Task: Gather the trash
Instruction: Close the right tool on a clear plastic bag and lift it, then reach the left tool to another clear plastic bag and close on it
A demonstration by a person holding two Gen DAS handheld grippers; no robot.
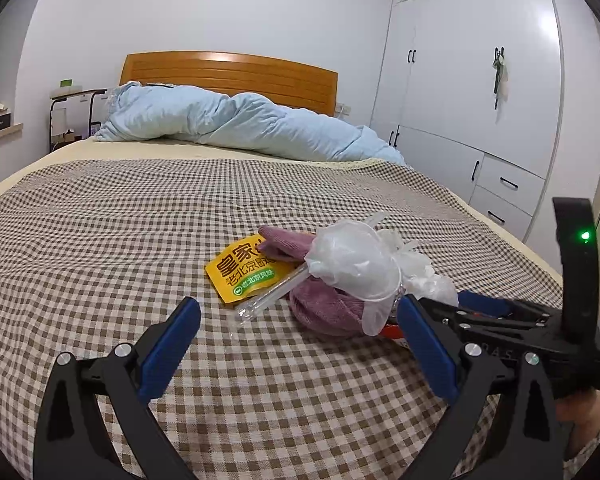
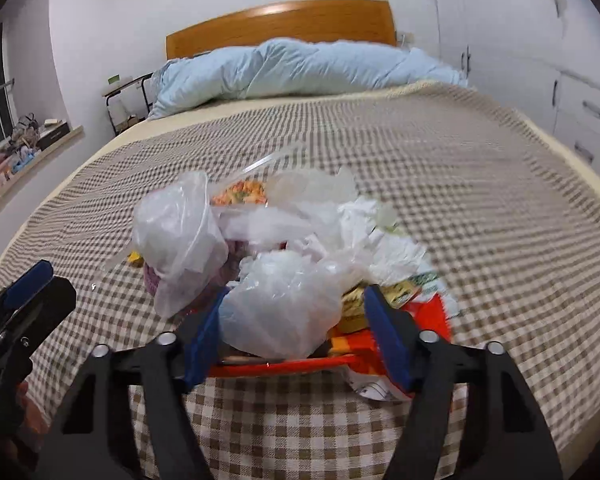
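Two blue pads flank plastic bag (image 2: 280, 300) on bed.

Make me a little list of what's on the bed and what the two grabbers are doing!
place: bed with checked cover
trash pile: clear plastic bags, yellow snack packet, red wrapper
also there: purple towel, blue duvet
left gripper: open, nothing between its fingers
right gripper: around a plastic bag, grip unclear
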